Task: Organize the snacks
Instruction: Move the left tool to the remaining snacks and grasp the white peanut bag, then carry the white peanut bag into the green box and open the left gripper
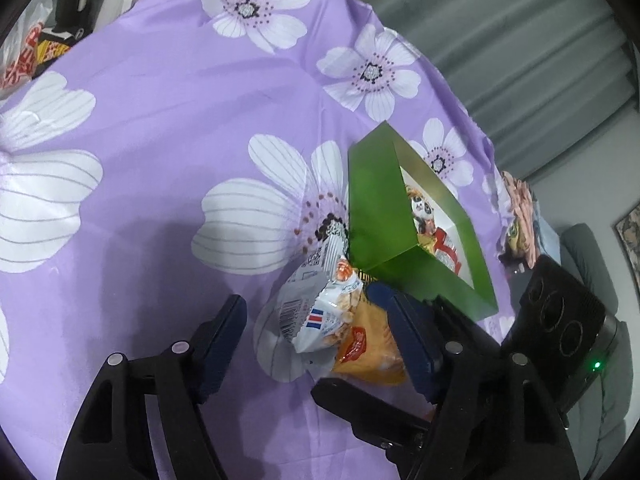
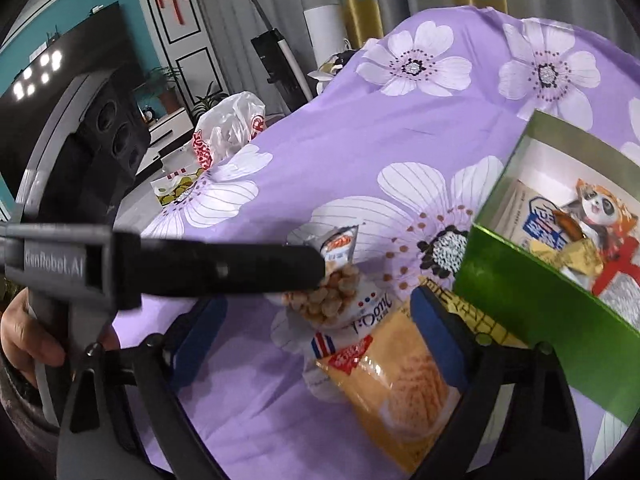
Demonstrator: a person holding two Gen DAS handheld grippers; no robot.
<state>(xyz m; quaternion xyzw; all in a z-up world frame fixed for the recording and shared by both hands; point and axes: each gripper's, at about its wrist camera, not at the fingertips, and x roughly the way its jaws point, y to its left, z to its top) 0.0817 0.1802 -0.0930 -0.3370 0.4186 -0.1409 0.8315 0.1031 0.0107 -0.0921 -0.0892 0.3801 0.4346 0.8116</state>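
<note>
A white snack packet (image 1: 320, 312) (image 2: 340, 280) and an orange snack packet (image 1: 368, 352) (image 2: 400, 380) lie on the purple flowered cloth, just left of a green box (image 1: 384, 216) (image 2: 532, 292) that holds several snacks. My left gripper (image 1: 320, 340) is open with both packets between its fingers. My right gripper (image 2: 320, 328) is open around the same packets; one of its fingers (image 1: 376, 408) shows in the left wrist view. The left gripper's finger (image 2: 224, 268) crosses the right wrist view, touching the white packet.
The table's purple cloth (image 1: 180, 120) spreads far and left. A plastic bag (image 2: 232, 124) and a yellow-green snack pack (image 2: 176, 188) lie at its far left edge. A TV, a vacuum and curtains stand beyond.
</note>
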